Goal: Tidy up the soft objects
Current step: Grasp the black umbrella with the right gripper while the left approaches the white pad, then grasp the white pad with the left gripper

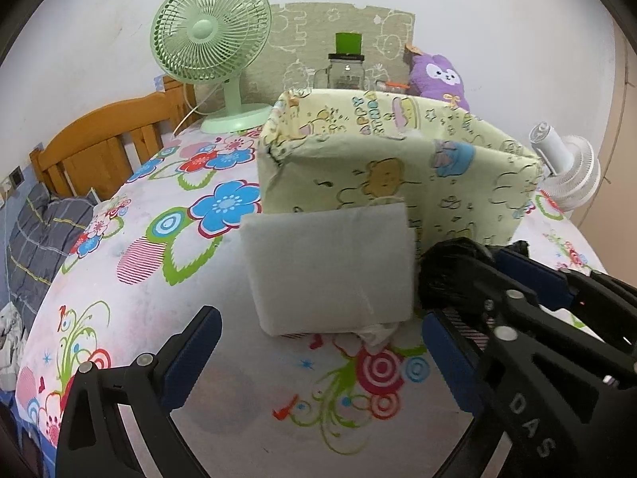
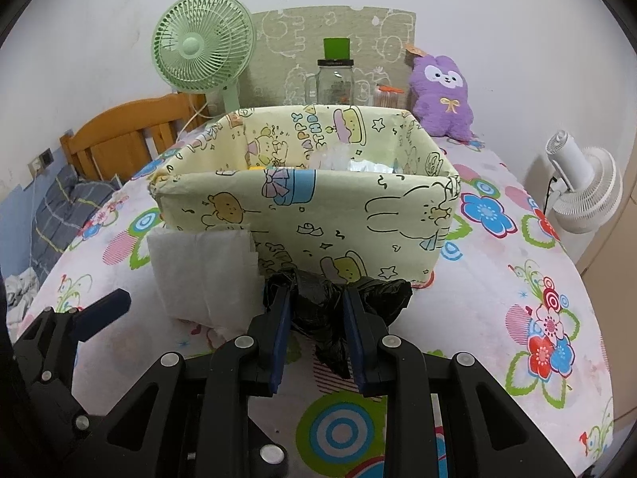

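A yellow cartoon-print fabric box [image 2: 358,215] [image 1: 358,159] stands on the flowered bedspread. A white foam block [image 1: 330,267] [image 2: 203,275] leans against its front wall. My left gripper [image 1: 320,318] is open, with its fingers spread on either side of the block's lower edge and not touching it. To the right of the block, my right gripper [image 2: 318,306] is shut on a crumpled black plastic bag [image 2: 314,310] [image 1: 446,275] lying at the foot of the box. Clear plastic and something yellow show inside the box.
Behind the box stand a green desk fan [image 2: 203,55], a glass jar with a green top [image 2: 334,75] and a purple plush toy [image 2: 442,91]. A white fan [image 2: 585,187] is at the bed's right edge. The wooden headboard [image 1: 103,139] and a plaid pillow [image 1: 43,231] lie left.
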Demonstrator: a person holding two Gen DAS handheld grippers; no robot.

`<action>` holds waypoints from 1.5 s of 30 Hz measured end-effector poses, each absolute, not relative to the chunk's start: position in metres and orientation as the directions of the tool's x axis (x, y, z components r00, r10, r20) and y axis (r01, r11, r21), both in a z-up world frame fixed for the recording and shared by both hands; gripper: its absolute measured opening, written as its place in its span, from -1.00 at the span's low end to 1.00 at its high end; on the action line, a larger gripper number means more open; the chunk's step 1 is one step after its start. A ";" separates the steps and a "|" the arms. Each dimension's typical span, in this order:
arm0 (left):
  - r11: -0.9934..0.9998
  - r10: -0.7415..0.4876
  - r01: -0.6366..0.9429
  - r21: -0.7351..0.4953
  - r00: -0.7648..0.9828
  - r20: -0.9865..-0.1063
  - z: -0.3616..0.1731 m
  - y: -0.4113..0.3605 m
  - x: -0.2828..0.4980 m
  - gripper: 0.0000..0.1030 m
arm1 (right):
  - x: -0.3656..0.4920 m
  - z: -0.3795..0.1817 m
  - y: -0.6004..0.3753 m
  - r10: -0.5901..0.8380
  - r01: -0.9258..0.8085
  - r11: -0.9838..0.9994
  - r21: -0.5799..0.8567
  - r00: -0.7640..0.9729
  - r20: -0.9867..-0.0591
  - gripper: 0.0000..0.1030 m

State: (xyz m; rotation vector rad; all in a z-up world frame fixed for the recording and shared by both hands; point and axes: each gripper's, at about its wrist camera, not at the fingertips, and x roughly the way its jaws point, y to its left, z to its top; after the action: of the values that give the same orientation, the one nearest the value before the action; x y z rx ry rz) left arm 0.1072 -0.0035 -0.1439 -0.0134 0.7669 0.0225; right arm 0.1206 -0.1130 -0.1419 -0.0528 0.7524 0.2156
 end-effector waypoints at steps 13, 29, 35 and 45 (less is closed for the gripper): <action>0.999 -0.034 0.029 -0.019 0.724 -0.689 -0.146 -0.011 0.126 0.97 | 0.133 -0.143 -0.122 0.121 -0.141 0.990 0.027 0.716 -0.688 -0.43; 1.000 0.026 -0.011 0.026 0.711 -0.702 -0.150 -0.015 0.136 0.61 | 0.137 -0.146 -0.128 0.131 -0.133 0.990 0.051 0.709 -0.693 -0.43; 0.999 0.025 -0.001 0.034 0.707 -0.706 -0.149 -0.019 0.129 0.44 | 0.134 -0.148 -0.128 0.134 -0.135 0.989 0.053 0.710 -0.691 -0.43; 0.999 -0.028 0.031 -0.009 0.698 -0.716 -0.144 -0.025 0.111 0.27 | 0.121 -0.145 -0.132 0.150 -0.140 0.988 0.070 0.712 -0.686 -0.43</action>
State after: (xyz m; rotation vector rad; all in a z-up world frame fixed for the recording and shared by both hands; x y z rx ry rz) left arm 0.1107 -0.0253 -0.1441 0.0043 0.7980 -0.0326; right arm 0.1209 -0.1324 -0.1454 0.0134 0.7619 0.1609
